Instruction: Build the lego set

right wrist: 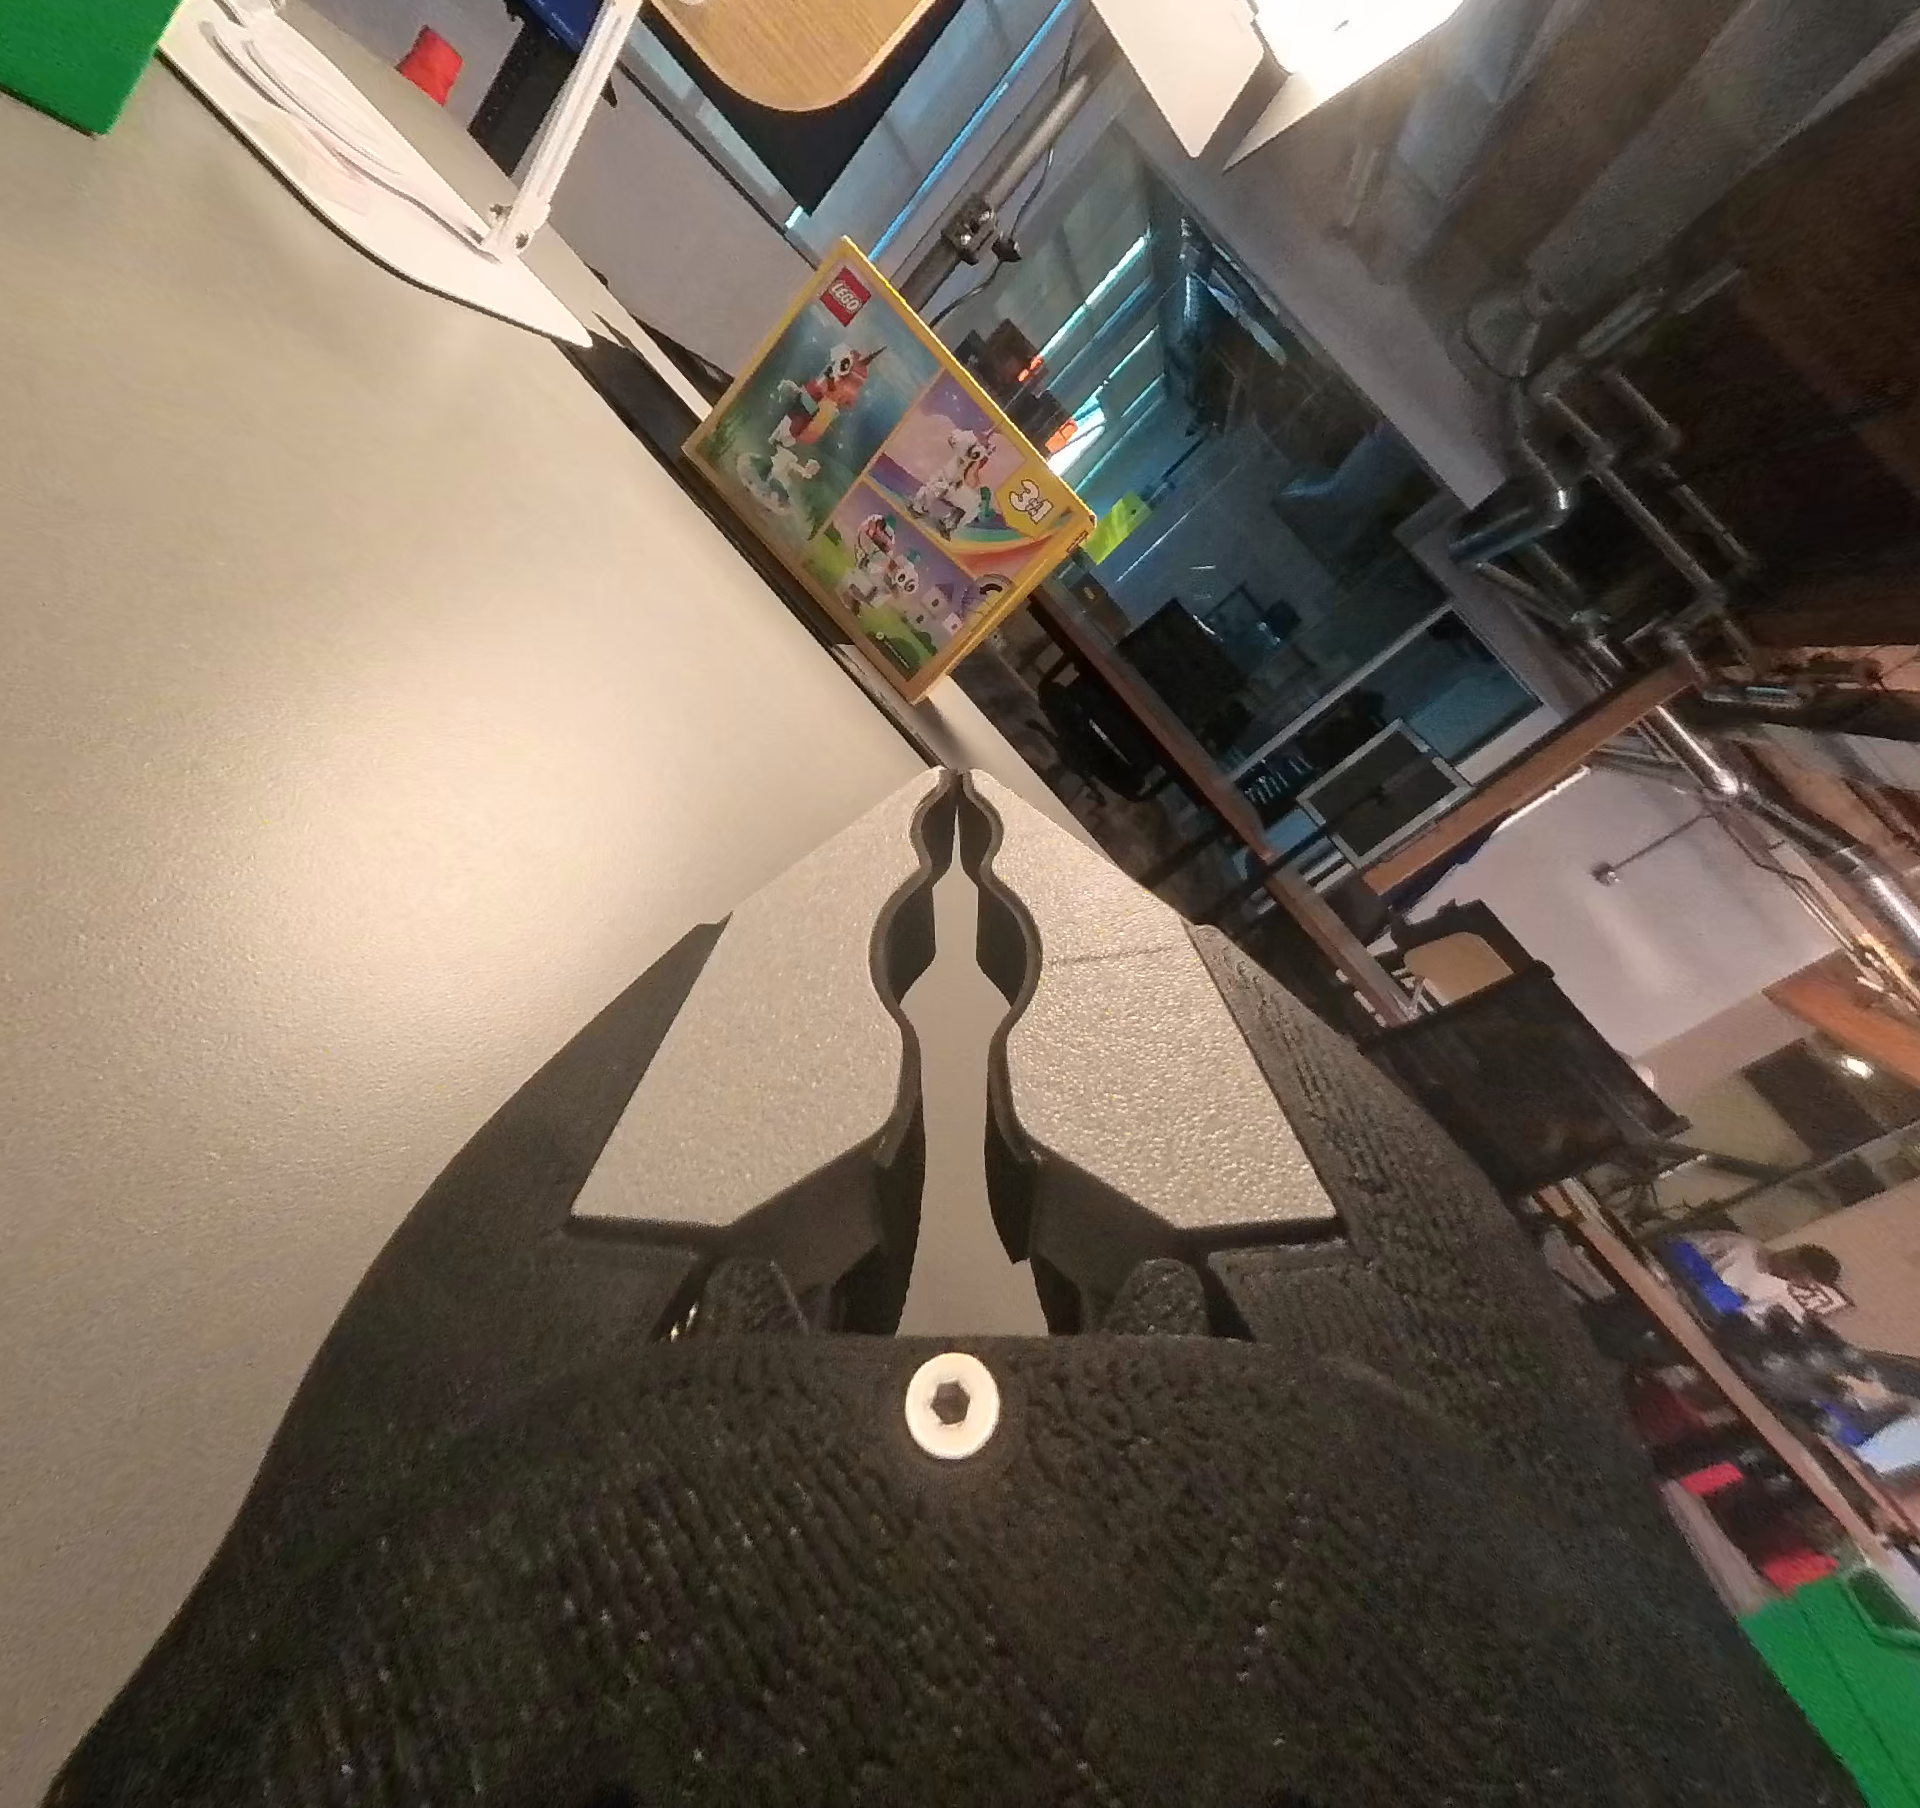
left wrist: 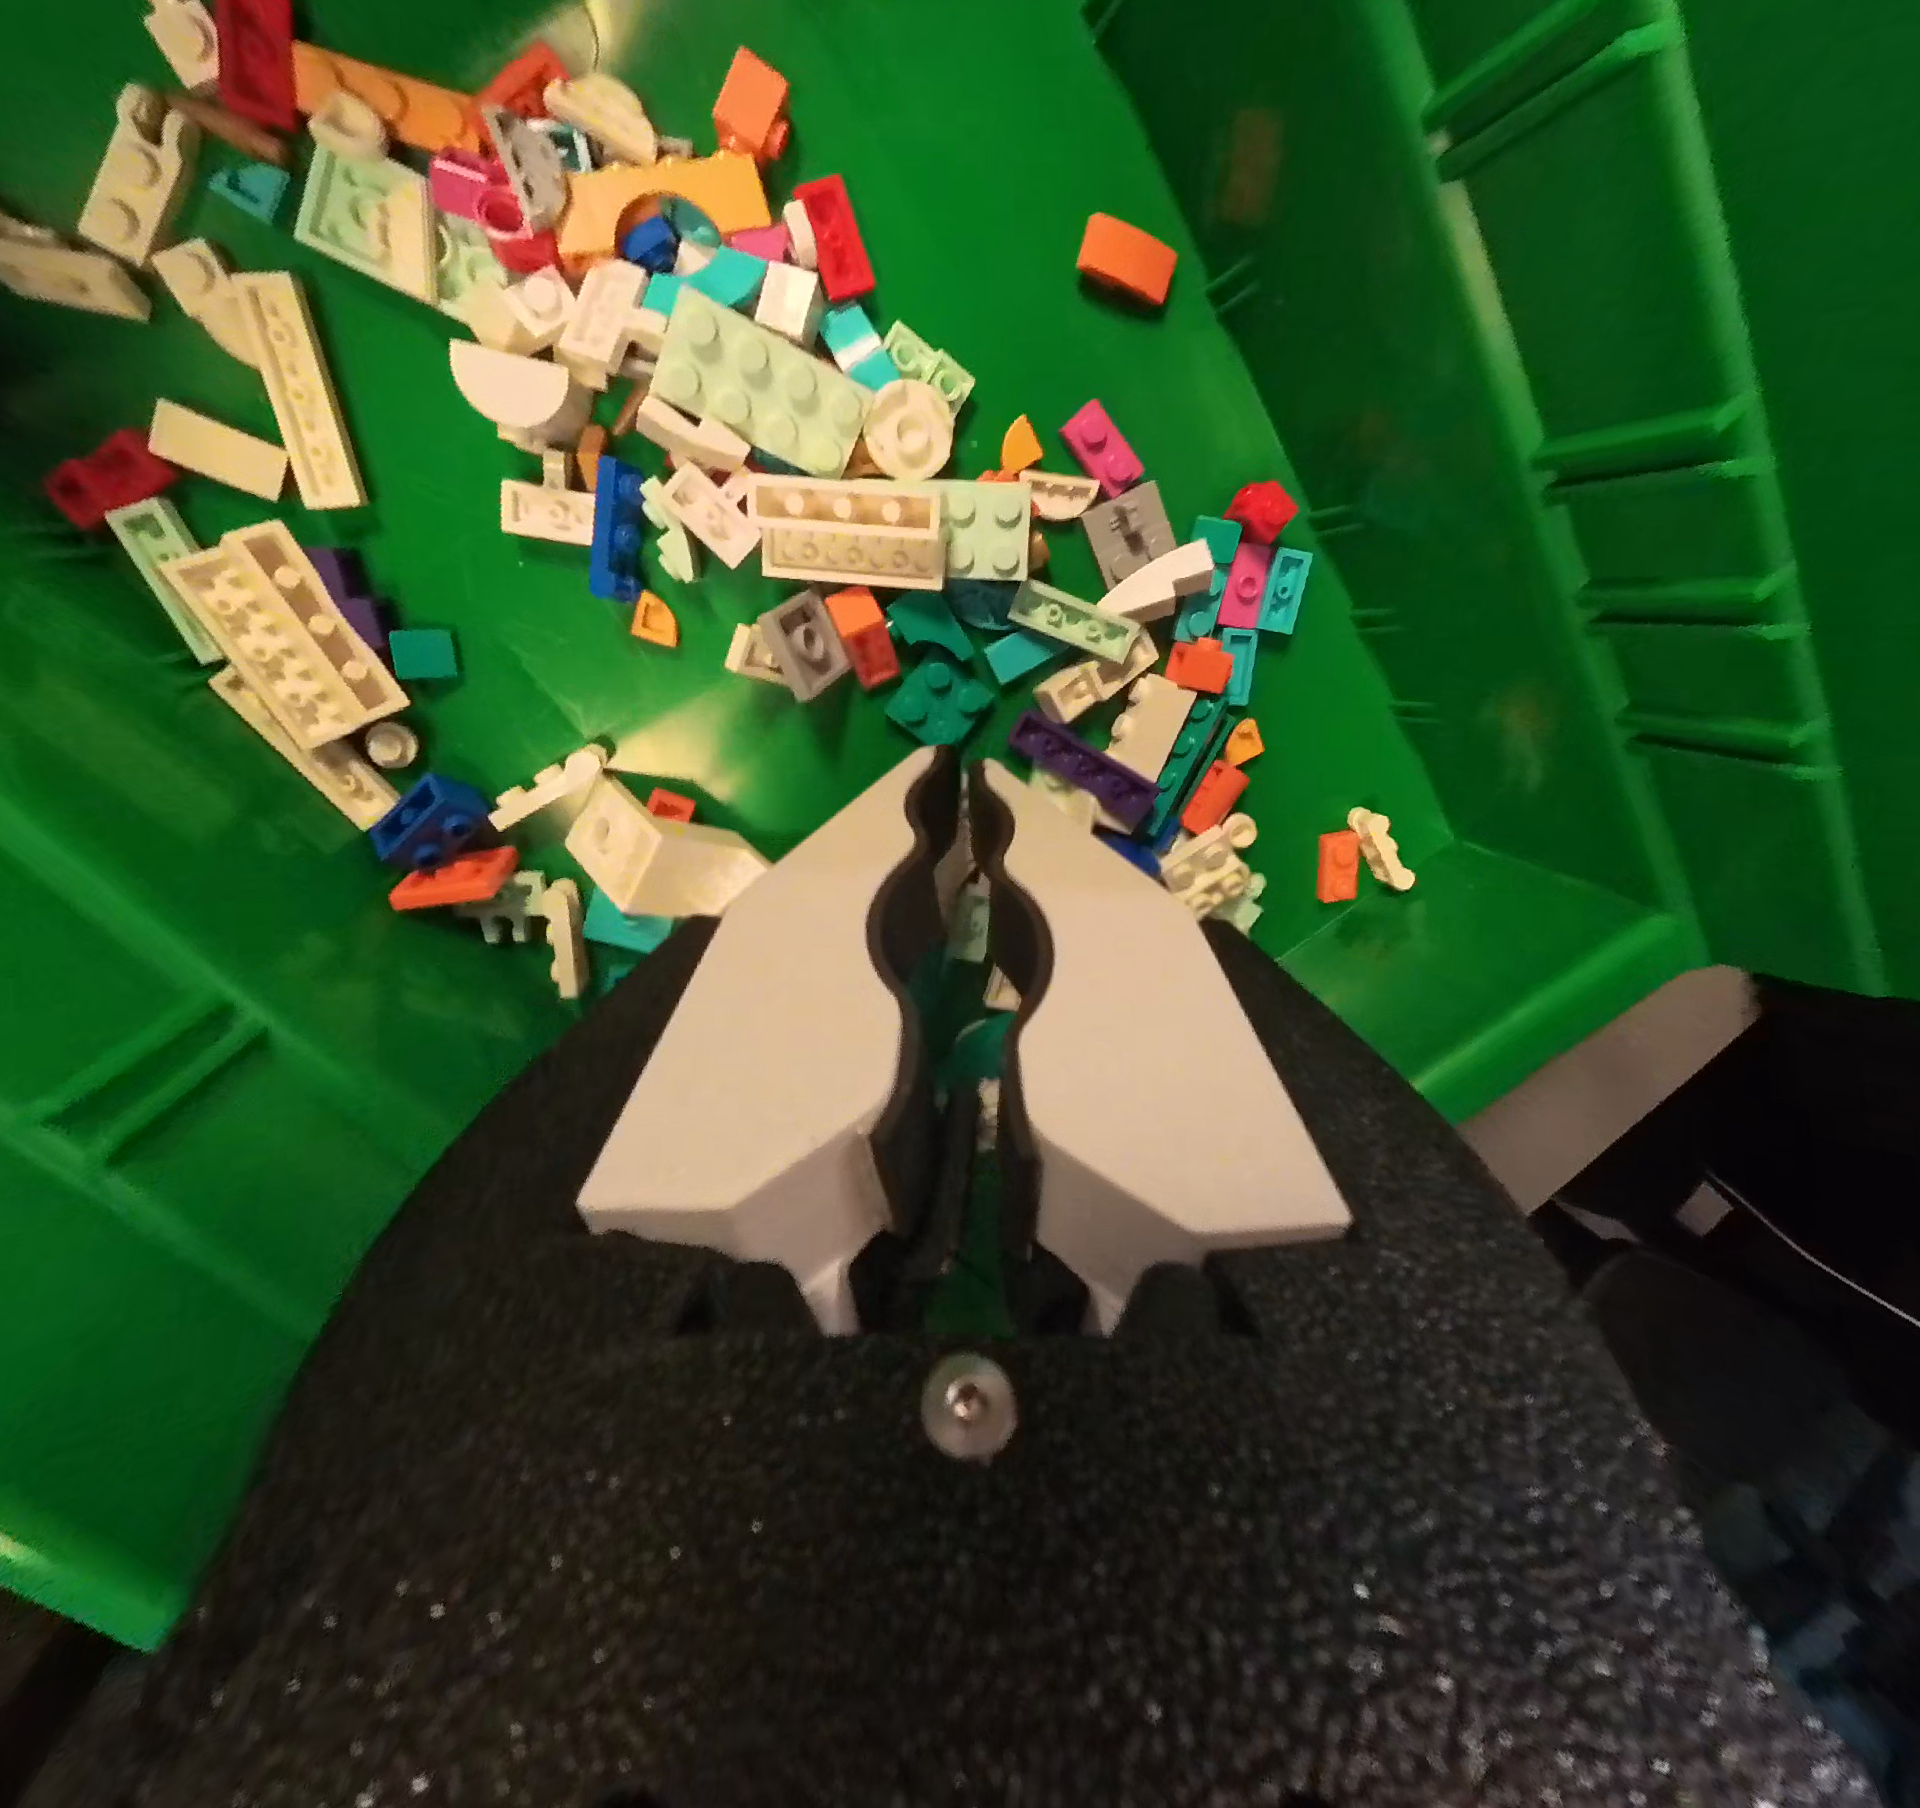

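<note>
In the left wrist view, a green plastic bin holds a loose pile of many small lego pieces in white, mint, teal, orange, red, blue, pink and purple. My left gripper is inside the bin, its tips just short of a dark teal plate and a purple plate. Its jaws are closed with only a thin gap, and I see no piece held between them. In the right wrist view, my right gripper is shut and empty above a bare grey table.
The lego set's yellow-edged box stands at the table's far edge. A green bin's corner shows at the upper left, beside white paper sheets. An orange curved piece lies alone by the bin's ribbed right wall. The grippers' ends are close to 45 cm from one another.
</note>
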`<move>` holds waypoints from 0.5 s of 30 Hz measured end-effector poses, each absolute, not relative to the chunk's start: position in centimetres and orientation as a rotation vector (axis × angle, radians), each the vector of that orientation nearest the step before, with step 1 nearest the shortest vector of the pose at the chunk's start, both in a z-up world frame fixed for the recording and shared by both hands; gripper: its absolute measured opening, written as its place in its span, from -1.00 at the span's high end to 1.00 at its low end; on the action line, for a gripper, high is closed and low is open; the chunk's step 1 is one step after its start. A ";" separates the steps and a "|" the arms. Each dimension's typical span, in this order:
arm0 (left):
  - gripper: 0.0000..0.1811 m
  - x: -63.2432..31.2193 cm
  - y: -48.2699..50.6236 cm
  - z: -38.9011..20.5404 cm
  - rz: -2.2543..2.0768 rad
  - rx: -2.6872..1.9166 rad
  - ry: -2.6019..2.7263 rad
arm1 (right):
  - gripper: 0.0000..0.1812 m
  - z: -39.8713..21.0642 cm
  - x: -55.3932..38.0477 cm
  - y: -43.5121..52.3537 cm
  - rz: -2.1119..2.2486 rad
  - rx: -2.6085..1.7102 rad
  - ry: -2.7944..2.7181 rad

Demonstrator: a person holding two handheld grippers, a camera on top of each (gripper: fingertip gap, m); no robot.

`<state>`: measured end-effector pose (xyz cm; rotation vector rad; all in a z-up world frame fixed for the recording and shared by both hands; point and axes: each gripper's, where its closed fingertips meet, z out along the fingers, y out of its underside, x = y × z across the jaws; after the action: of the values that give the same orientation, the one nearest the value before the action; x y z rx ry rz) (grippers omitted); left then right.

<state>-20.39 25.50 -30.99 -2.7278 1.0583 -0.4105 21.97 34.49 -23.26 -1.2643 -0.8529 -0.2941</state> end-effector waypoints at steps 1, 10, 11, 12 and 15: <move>1.00 -20.5 25.4 -31.0 -0.408 -2.728 1.047 | 1.00 -23.2 22.0 34.5 -0.292 -1.265 -0.851; 1.00 -20.7 24.9 -31.0 -0.389 -2.714 0.984 | 1.00 -23.2 22.2 34.6 -0.288 -1.274 -0.836; 1.00 -20.6 24.9 -31.0 -0.396 -2.711 0.984 | 1.00 -23.2 22.2 34.7 -0.286 -1.275 -0.835; 1.00 -20.5 24.8 -31.0 -0.400 -2.708 0.985 | 1.00 -23.2 22.2 34.7 -0.286 -1.276 -0.834; 1.00 -20.4 24.5 -31.1 -0.408 -2.704 0.993 | 1.00 -23.1 22.3 34.7 -0.298 -1.271 -0.827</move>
<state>-20.37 24.54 -31.15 -2.7042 0.9930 -0.4079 22.31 34.70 -23.11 -1.2711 -0.8271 -0.2980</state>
